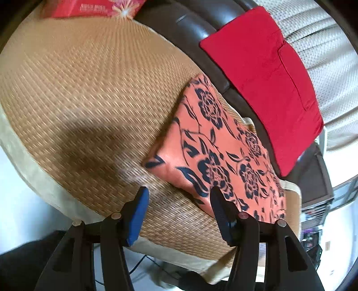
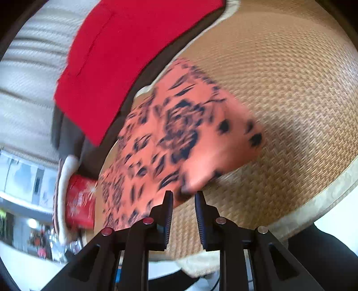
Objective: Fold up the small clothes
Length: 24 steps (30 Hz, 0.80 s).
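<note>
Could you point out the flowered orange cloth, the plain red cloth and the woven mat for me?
Flowered orange cloth (image 1: pixel 214 143): left wrist view, on its printed middle.
Plain red cloth (image 1: pixel 264 73): left wrist view, on its flat centre.
Woven mat (image 1: pixel 85 89): left wrist view, on a bare stretch of weave.

Right-wrist view: orange floral cloth (image 2: pixel 179 134) motion-blurred, pattern smeared. Red packet (image 2: pixel 78 201) at 8 o'clock: print unreadable. Left-wrist view: red box (image 1: pixel 94 7) cut off at 12 o'clock.

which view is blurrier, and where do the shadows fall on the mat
Right wrist view: heavy motion smear, the floral cloth pattern streaked. Left wrist view: sharper, only slight smear; a broad dark shadow lies on the woven mat left of the cloth. Both views: fisheye bends the mat's edges.
</note>
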Motion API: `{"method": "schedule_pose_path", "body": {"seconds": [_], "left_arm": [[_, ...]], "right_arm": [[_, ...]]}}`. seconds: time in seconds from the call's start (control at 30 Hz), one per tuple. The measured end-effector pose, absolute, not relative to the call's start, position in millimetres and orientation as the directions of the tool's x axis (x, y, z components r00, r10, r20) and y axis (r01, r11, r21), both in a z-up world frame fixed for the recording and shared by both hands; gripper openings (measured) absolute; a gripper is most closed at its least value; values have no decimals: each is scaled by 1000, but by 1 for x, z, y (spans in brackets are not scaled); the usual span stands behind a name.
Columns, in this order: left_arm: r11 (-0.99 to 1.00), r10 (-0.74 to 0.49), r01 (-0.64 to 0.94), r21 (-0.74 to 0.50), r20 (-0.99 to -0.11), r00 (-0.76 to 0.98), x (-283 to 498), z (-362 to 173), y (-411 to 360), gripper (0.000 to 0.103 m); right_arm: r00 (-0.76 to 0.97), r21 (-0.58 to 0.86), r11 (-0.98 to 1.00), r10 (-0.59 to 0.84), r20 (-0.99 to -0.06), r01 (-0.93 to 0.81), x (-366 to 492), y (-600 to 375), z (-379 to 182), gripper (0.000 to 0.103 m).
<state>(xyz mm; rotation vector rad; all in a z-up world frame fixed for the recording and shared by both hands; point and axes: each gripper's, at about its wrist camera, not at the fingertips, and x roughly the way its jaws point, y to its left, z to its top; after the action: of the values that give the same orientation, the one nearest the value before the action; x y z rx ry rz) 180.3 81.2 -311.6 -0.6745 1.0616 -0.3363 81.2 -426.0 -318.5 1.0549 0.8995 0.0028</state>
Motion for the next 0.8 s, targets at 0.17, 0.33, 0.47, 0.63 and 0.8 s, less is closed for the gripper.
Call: {"method": "schedule_pose_path", "body": {"seconds": [0.17,0.33,0.47,0.63,0.8], "left_arm": [[665,-641,-94,-741,-631,436,188,-331,63,65],[623,-675,-75,-778,-584,450,194,-329,46,65],[637,-647,-79,-767,-587,486,195,-330,37,65],[712,-597,-5,-703,-609,522,199,-323,10,64],[692,-598,-55,-720,-614,516,212,-333,-1,66]], "right_arm": [[687,730,644,424,-590,229,99,-388,-278,23],[696,637,760,388,-603,129,150,-355,-265,23],[705,608,790,386,-595,81,183,-350,-266,23],[584,663,727,464,-666,177,218,-354,-328,20],[586,776,599,562,-583,197,212,-376,-336,20]]}}
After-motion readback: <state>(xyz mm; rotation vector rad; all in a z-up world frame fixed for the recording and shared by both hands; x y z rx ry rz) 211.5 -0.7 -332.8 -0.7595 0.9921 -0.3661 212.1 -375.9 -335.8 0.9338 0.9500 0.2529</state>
